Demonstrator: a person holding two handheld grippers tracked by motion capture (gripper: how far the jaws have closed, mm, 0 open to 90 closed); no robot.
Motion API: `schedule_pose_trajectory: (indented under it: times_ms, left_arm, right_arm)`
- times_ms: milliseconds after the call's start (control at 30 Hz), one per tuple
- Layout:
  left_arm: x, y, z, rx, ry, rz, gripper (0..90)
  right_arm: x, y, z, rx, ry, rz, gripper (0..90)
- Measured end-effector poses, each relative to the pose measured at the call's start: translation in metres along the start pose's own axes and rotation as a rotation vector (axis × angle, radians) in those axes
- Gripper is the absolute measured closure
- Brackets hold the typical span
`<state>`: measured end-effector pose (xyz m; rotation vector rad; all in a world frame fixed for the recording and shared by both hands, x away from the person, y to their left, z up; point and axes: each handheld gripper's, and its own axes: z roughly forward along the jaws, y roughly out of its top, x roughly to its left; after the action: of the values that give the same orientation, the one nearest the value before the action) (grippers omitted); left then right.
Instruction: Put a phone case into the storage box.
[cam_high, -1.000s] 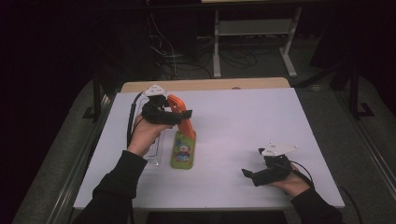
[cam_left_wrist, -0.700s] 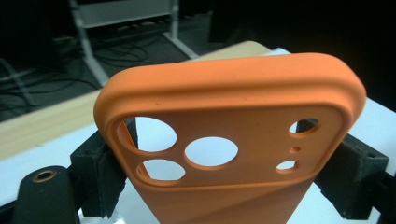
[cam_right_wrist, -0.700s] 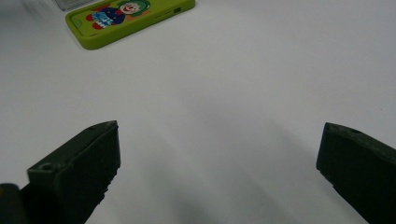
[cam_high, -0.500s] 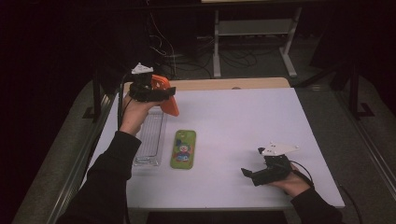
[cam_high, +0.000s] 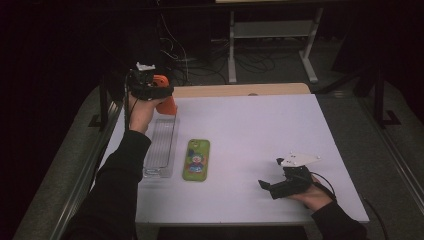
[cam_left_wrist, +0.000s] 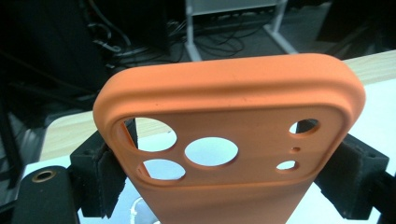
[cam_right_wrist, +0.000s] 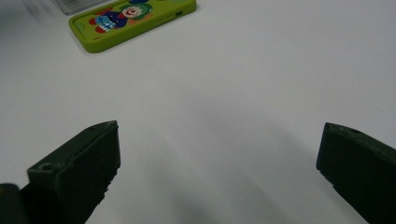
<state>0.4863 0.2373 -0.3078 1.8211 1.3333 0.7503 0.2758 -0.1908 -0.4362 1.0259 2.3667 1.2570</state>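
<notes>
Orange, lime green and black against a white desk

The phone case (cam_left_wrist: 229, 140) held in the left tongs (cam_high: 150, 90) is plain matte orange, with a few faint dark specks along its rim. The tongs are black, as are the right tongs (cam_high: 272, 187), which carry a pale grey-white plate on top. A second phone case (cam_high: 196, 159) is lime green and printed with a cartoon clown (green hair, red and blue clothes, some blue lettering). The tray (cam_high: 161, 147) beside it is clear and colourless. The desk (cam_high: 260, 130) is white with a light wood strip along its far edge, and both sleeves are black.
</notes>
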Motion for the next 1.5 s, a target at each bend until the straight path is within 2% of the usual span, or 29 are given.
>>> schedule_pose_trajectory:
  times_ms: [133, 167, 300, 500, 633, 667, 767, 867, 1000, 1100, 1300, 1500]
  left_arm:
    - [0.002, -0.003, 0.013, 0.037, 0.053, 0.002, 13.8]
    - [0.002, -0.004, 0.015, 0.056, 0.070, 0.013, 13.8]
    - [0.005, -0.009, 0.028, 0.091, 0.105, 0.000, 13.6]
    - [0.007, -0.015, 0.043, 0.129, 0.126, -0.008, 13.5]
    - [0.005, -0.018, 0.050, 0.149, 0.135, -0.017, 13.4]
    - [0.004, -0.018, 0.051, 0.144, 0.140, -0.030, 13.3]
    - [0.002, -0.019, 0.055, 0.162, 0.152, -0.027, 13.3]
    - [0.002, -0.021, 0.059, 0.193, 0.159, -0.036, 13.2]
    - [0.001, -0.024, 0.064, 0.202, 0.175, -0.044, 13.2]
    - [0.000, -0.025, 0.066, 0.208, 0.185, -0.035, 13.0]
    - [-0.001, -0.025, 0.070, 0.198, 0.203, -0.040, 12.6]
    - [0.000, -0.026, 0.072, 0.192, 0.203, -0.039, 11.5]
  right_arm:
    - [0.000, 0.000, 0.000, -0.004, 0.002, 0.002, 0.0]
    - [0.000, 0.000, 0.000, -0.004, 0.001, 0.001, 0.0]
    - [-0.001, 0.000, -0.001, -0.008, 0.003, 0.003, 0.0]
    - [-0.001, 0.000, -0.002, -0.012, 0.005, 0.001, 0.0]
    - [-0.002, 0.000, -0.002, -0.014, 0.004, 0.000, 0.0]
    - [-0.002, 0.000, -0.002, -0.014, 0.004, 0.000, 0.0]
    - [-0.001, 0.000, -0.003, -0.016, 0.005, 0.002, 0.0]
    - [-0.001, 0.000, -0.003, -0.016, 0.003, 0.001, 0.0]
    - [-0.002, -0.001, -0.004, -0.016, 0.002, 0.002, 0.0]
    - [-0.002, -0.001, -0.004, -0.016, 0.001, 0.003, 0.0]
    - [-0.001, -0.001, -0.004, -0.015, 0.001, 0.005, 0.0]
    - [-0.001, -0.001, -0.004, -0.017, 0.001, 0.005, 0.0]
